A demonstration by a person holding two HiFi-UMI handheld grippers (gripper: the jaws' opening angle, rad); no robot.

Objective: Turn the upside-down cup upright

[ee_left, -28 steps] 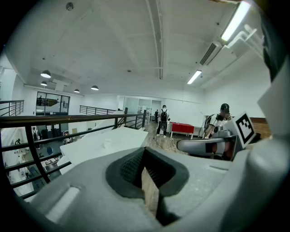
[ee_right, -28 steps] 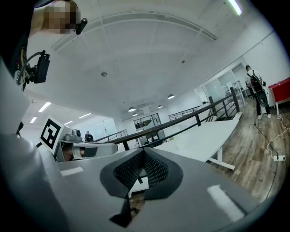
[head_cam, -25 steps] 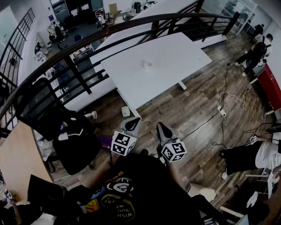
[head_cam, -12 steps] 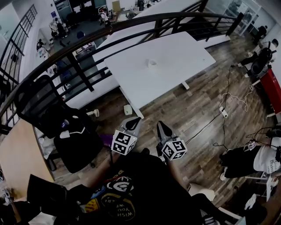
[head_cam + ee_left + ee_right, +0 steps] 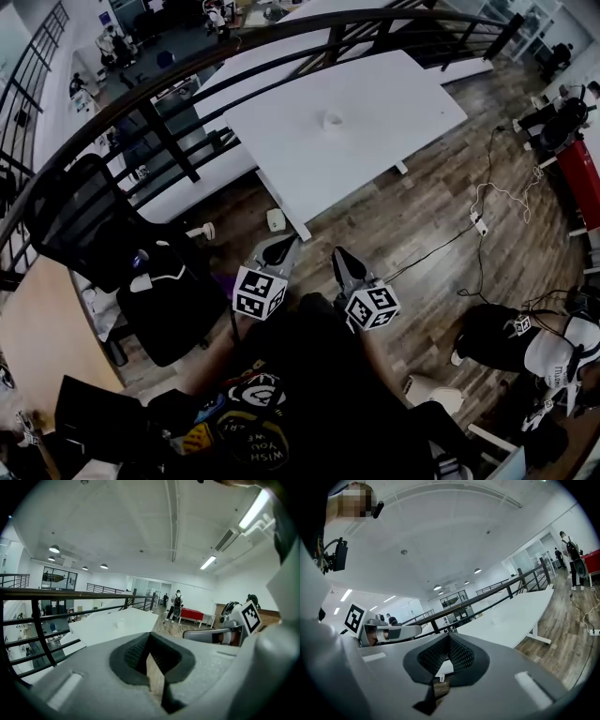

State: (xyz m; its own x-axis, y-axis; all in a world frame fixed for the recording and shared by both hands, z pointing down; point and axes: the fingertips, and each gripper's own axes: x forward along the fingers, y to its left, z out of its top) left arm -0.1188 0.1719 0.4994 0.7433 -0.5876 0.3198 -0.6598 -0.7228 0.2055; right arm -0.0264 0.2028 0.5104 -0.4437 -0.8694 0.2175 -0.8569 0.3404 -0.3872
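A small white cup (image 5: 332, 121) stands alone on the white table (image 5: 394, 103), beyond a stretch of wooden floor; from here I cannot tell which way up it is. My left gripper (image 5: 278, 246) and right gripper (image 5: 339, 258) are held side by side over the floor, well short of the table, both pointing toward it. Both are shut with nothing between the jaws. In the left gripper view the shut left gripper (image 5: 149, 637) faces the table (image 5: 98, 629), where the cup (image 5: 120, 622) shows as a tiny white shape. In the right gripper view the right gripper (image 5: 449, 639) is shut, with the table (image 5: 511, 613) ahead.
A black railing (image 5: 169, 141) curves along the table's left and far side. A black office chair (image 5: 112, 244) stands at the left beside a wooden desk (image 5: 37, 328). Cables and a power strip (image 5: 480, 225) lie on the floor at the right, near a seated person (image 5: 553, 347).
The whole head view has shifted: the table and cup sit slightly higher and further right. Both grippers have edged forward together, staying shut.
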